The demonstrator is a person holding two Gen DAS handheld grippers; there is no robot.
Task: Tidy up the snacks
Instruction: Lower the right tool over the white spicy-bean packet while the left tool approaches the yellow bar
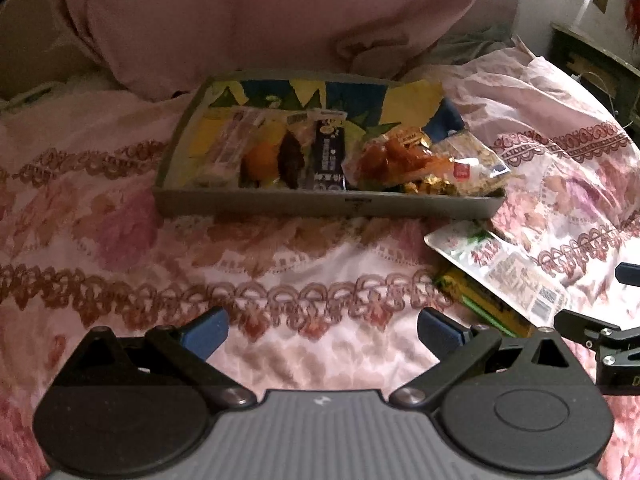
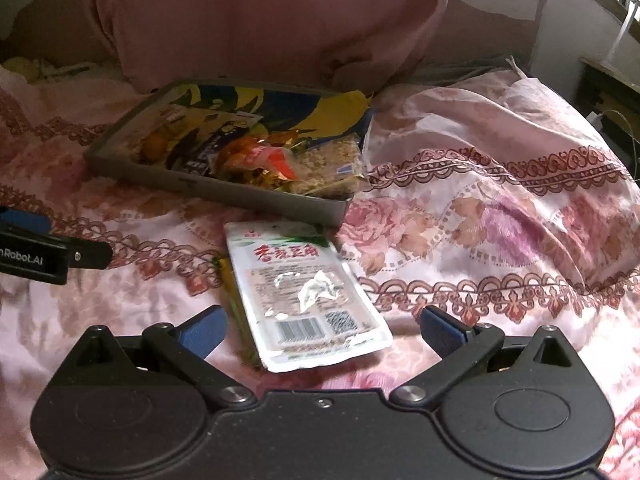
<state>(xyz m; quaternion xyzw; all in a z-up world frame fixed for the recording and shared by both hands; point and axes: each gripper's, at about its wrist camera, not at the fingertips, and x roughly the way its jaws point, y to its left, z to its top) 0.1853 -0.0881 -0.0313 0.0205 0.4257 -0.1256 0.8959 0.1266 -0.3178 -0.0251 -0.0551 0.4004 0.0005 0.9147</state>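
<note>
1. Blue-padded fingers of my left gripper [image 1: 322, 334] stand wide apart with nothing between them, hovering over bare floral bedspread [image 1: 120, 240].
2. My right gripper [image 2: 322, 334] is spread just as wide and grips nothing; its fingers flank the near end of a white snack packet [image 2: 306, 296], which lies flat on the bedspread with its barcode end toward me and red lettering at the far end.
3. Under the packet's left edge I see a green and yellow wrapper [image 2: 234, 292] poking out; the packet lies partly on top of it. From the left wrist view, both sit off to the right, near the front right corner of the tray.
4. Further on, a shallow grey tray [image 1: 280, 204] rests on the bedspread, lined with a yellow and blue printed sheet. The white packet is just outside it, close to its front wall but apart from it.
5. Inside the tray, left to right, I make out a pale long packet [image 1: 228, 144], an orange piece [image 1: 260, 164] beside a dark brown one, a dark blue stick pack [image 1: 328, 156], an orange-red snack bag [image 1: 392, 156], gold-wrapped sweets [image 1: 428, 188] at the front, and a clear bag of pale crumbly pieces [image 1: 476, 160] leaning over the right edge.
6. Behind the tray, a pink pillow [image 1: 260, 20] fills the background.
</note>
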